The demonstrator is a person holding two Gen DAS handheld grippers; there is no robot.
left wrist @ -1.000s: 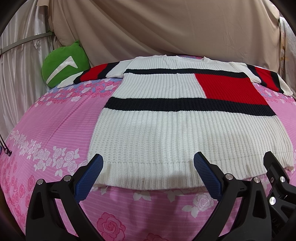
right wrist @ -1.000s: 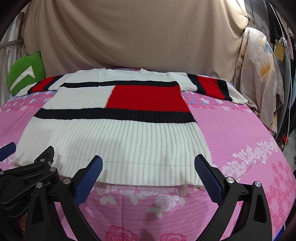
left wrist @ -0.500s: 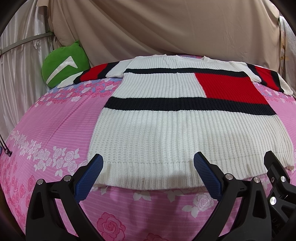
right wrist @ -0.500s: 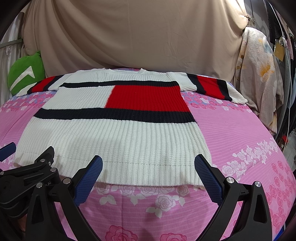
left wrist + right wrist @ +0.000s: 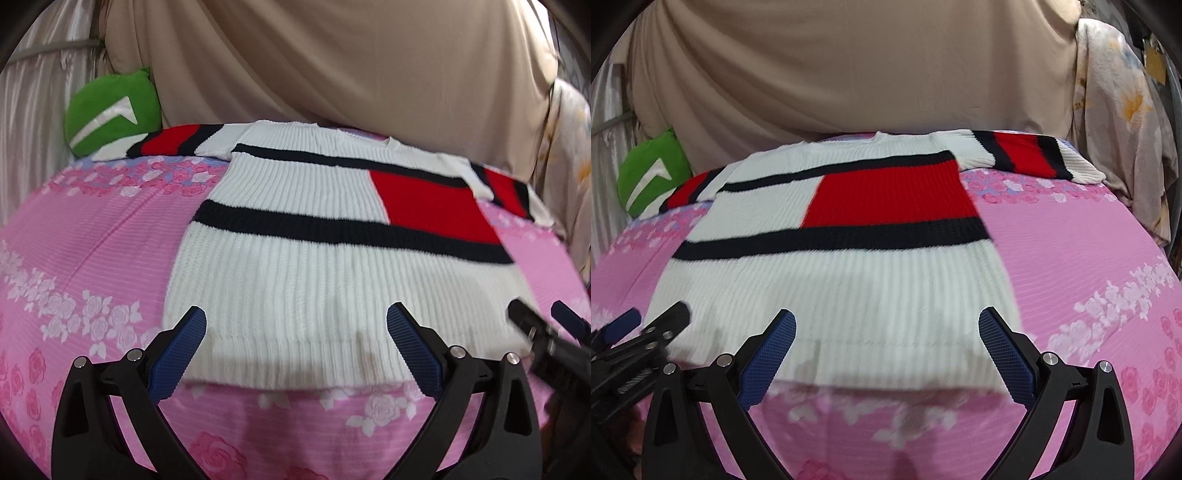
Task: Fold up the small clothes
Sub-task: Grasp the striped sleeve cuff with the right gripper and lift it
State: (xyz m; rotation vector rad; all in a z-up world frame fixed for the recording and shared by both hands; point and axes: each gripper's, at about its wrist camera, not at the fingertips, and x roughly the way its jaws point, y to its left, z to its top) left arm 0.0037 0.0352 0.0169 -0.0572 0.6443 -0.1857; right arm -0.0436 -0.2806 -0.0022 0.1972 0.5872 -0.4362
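A small white knit sweater (image 5: pixel 314 280) (image 5: pixel 842 291) with black stripes and a red block lies flat on the pink floral bedsheet (image 5: pixel 92 240) (image 5: pixel 1082 258), sleeves spread to both sides. My left gripper (image 5: pixel 295 350) is open, its blue pads hovering over the hem near the sweater's left lower corner. My right gripper (image 5: pixel 886 350) is open too, above the hem toward the right lower corner. Each gripper shows at the edge of the other's view, the right gripper (image 5: pixel 546 332) at the right edge and the left gripper (image 5: pixel 642 332) at the left edge. Neither holds cloth.
A green cushion (image 5: pixel 110 114) (image 5: pixel 650 173) leans at the back left. A beige curtain (image 5: pixel 332 55) (image 5: pixel 849 66) hangs behind the bed. A flowered cloth (image 5: pixel 1123 122) hangs at the right. Pink sheet lies bare on both sides of the sweater.
Both grippers have tilted and shifted; the left view swung leftward, the right view rightward, and both are slightly blurred. The jaws stay open. The sweater has not moved.
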